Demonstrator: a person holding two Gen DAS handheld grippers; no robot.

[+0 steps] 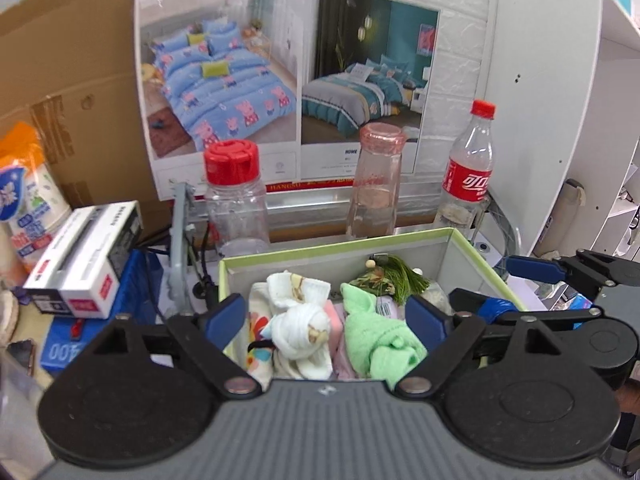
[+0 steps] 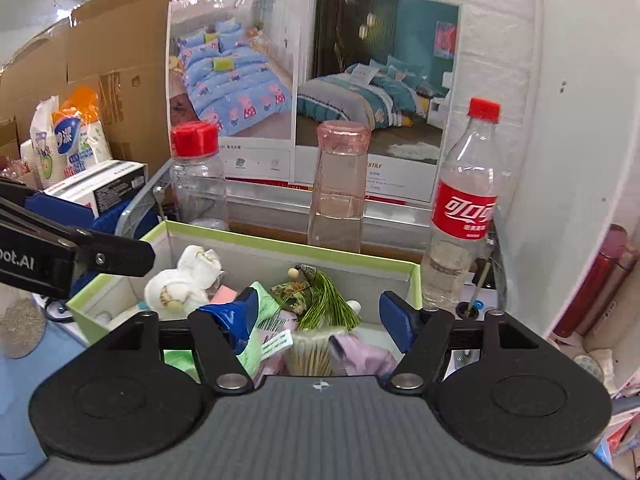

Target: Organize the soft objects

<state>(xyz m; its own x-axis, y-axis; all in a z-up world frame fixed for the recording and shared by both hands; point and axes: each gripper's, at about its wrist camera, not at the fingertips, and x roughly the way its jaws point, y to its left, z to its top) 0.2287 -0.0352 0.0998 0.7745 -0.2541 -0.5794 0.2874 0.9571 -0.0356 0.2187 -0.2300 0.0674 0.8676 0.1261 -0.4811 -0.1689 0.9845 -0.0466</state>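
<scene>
- Left wrist view: my left gripper (image 1: 326, 320) hangs over the green-rimmed box (image 1: 340, 245), its blue fingers (image 1: 226, 320) spread wide with nothing pinched between them.
- Below it in the box lie a rolled pair of white socks (image 1: 298, 320) and, just beside them to the right, a green cloth (image 1: 378, 338); a green tassel (image 1: 400, 278) sits toward the back wall.
- Right wrist view: my right gripper (image 2: 320, 320) is over the same box, jaws parted and gripping nothing; the left pad touches or overlaps the green cloth's edge, I cannot tell which.
- A pale purple cloth (image 2: 362, 354) and a bundle of toothpicks (image 2: 308, 354) lie under that gripper.
- Behind the box stand a red-capped jar (image 1: 234, 196), a pink bottle (image 1: 376, 184) and a cola bottle (image 1: 468, 172), in front of a bedding poster (image 1: 288, 80).
</scene>
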